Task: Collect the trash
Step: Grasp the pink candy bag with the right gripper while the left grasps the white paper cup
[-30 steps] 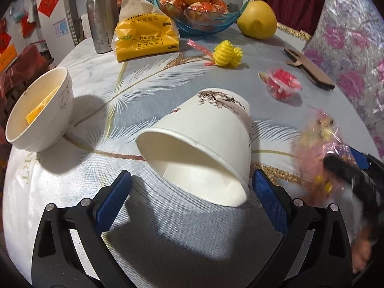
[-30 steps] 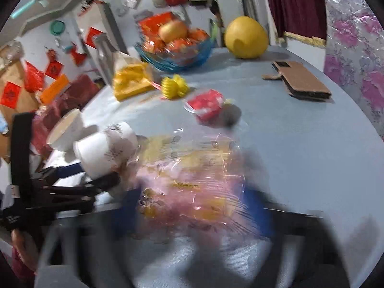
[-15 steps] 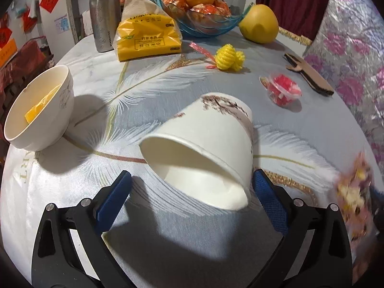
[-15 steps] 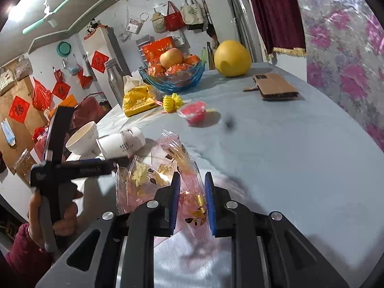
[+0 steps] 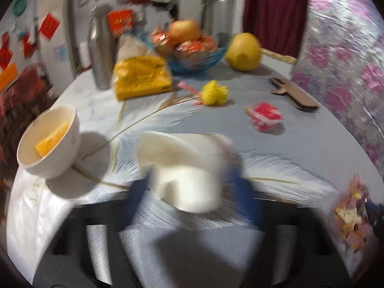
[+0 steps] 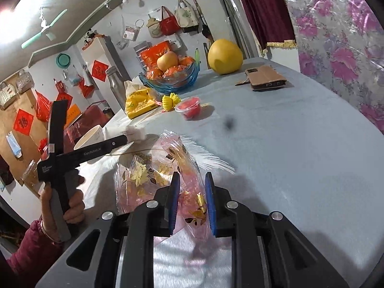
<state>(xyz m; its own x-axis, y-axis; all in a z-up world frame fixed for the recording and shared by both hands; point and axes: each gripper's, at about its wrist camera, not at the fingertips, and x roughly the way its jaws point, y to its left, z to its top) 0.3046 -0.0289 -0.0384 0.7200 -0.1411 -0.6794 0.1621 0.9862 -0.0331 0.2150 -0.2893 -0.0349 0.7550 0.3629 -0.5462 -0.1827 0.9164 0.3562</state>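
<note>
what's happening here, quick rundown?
A person is clearing trash off a round table with a handheld gripper in each hand. The right gripper is shut on a crinkly pink floral plastic bag. The left gripper has just been closing on a tipped white paper cup; the cup looks squashed between its blue pads, though that view is blurred. A white bowl, a red jelly cup and a yellow wrapper sit on the table.
</note>
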